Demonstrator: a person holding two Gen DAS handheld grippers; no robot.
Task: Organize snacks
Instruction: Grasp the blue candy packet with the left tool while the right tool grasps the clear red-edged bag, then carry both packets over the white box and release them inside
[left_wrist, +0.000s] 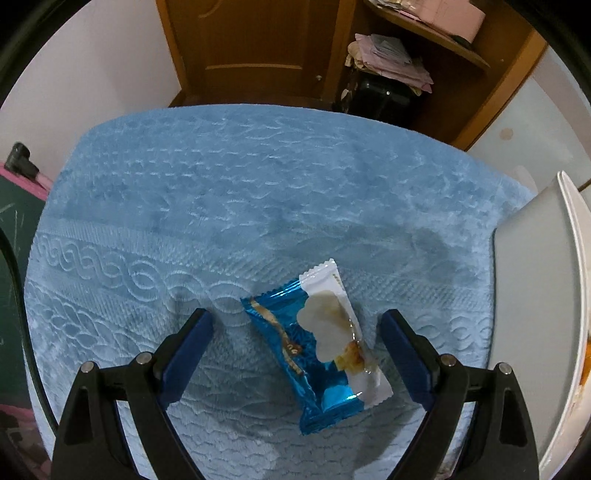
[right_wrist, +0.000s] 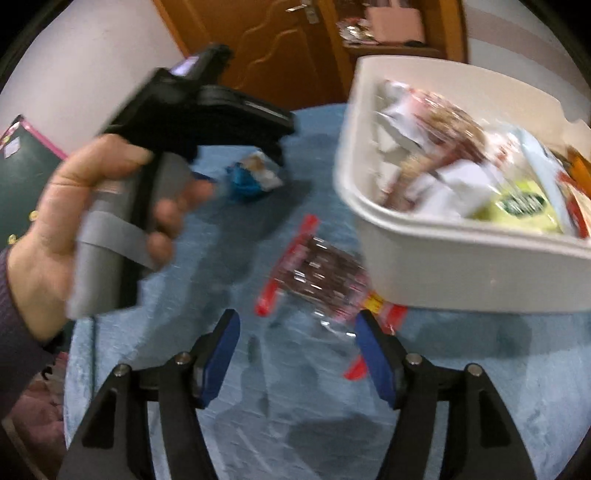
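While the left gripper (left_wrist: 295, 325) hangs over the blue embossed towel (left_wrist: 221, 192) that covers the bench, its fingers (left_wrist: 192, 343) stand spread wide on either side of a blue-and-white snack packet (left_wrist: 317, 347); the packet lies flat on the towel between them, and neither pad touches it. At the right edge of the left wrist view rises the wall of a white plastic bin (left_wrist: 532, 295). Seen from the right wrist, the right gripper (right_wrist: 295, 354) also has its fingers (right_wrist: 373, 354) spread, with nothing pinched between them. Just ahead of them a clear wrapper with red ends and dark contents (right_wrist: 317, 273) lies on the towel, its far end right against the foot of the bin (right_wrist: 461, 269), which is piled with assorted snack packs (right_wrist: 461, 162). Farther back the blue-and-white packet shows again, below the left gripper, whose grey handle is clasped by a hand (right_wrist: 74, 221). This view is blurred
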